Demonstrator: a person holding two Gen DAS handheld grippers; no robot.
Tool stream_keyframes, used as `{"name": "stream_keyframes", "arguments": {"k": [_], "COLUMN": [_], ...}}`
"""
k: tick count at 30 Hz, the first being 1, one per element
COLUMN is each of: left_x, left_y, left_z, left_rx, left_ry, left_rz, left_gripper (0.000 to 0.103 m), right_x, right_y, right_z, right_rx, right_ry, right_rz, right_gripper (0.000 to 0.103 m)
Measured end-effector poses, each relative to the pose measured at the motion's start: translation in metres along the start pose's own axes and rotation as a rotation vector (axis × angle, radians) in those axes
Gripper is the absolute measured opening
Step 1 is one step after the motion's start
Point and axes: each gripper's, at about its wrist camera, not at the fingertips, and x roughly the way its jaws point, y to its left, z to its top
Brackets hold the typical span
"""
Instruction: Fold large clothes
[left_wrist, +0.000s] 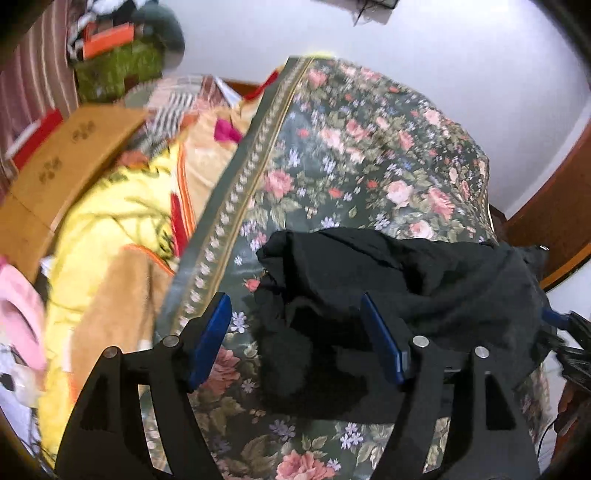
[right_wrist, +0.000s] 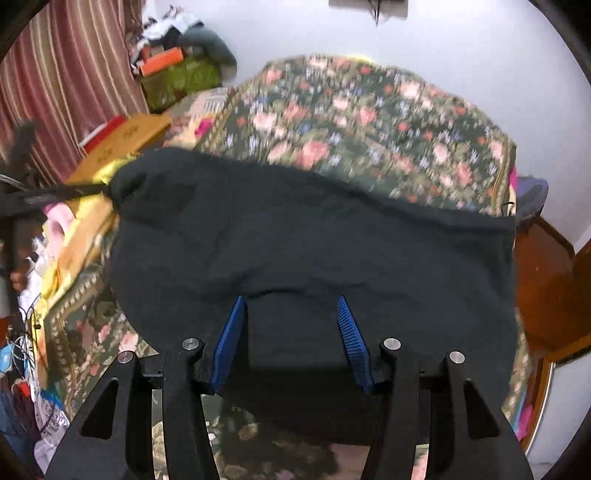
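A large black garment (left_wrist: 406, 280) lies crumpled on a floral bedspread (left_wrist: 362, 155). In the right wrist view the garment (right_wrist: 314, 236) spreads wide across the bedspread (right_wrist: 369, 114). My left gripper (left_wrist: 295, 317) is open, its blue pads either side of a bunched fold of the garment, just above it. My right gripper (right_wrist: 291, 314) is open over the garment's near edge, with cloth lying between its blue pads (right_wrist: 232, 332). The other gripper shows at the left edge of the right wrist view (right_wrist: 33, 199), touching the garment's corner.
A yellow and tan blanket (left_wrist: 122, 221) and a wooden board (left_wrist: 62, 158) lie left of the bedspread. Clutter and a striped curtain (right_wrist: 62, 81) stand at the back left. A wooden bed frame (right_wrist: 546, 280) is on the right. A white wall is behind.
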Motion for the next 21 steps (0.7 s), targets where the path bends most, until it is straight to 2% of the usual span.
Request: {"name": "stream_keyframes", "arguments": {"k": [3,5,9,12,16,21], "left_x": [-0.023,-0.036,-0.040,-0.026,0.009,0.056], "left_y": [-0.022,-0.048,-0.099,-0.130,-0.163,-0.184], "left_z": [-0.005,-0.013,-0.028,-0.034,-0.034,-0.028], "left_rx": [0.075,0.172,0.317,0.367,0.405,0.412], "left_ry": [-0.050,-0.093,-0.122,-0.115,-0.108,-0.065], "left_rz": [-0.009,-0.021,-0.063,-0.089,-0.035,-0.014], "left_gripper": [0.071,0.071,0.071,0.071,0.071,0.072], "right_x": [-0.002,-0.010,-0.021,-0.027,-0.016,0.008], "right_y": [-0.003,-0.011,-0.015,-0.016,-0.020,-0.032], "right_z": [-0.001,0.000,0.006,0.007,0.006,-0.002], "right_rx": [0.027,0.069,0.092,0.091,0.056,0.037], "right_ry": [-0.016,-0.018,-0.059,-0.085,-0.083,-0.035], "right_rz": [0.004,0.032,0.030,0.004,-0.042,-0.042], "right_gripper": [0.049,0.049,0.049,0.049,0.052,0.054]}}
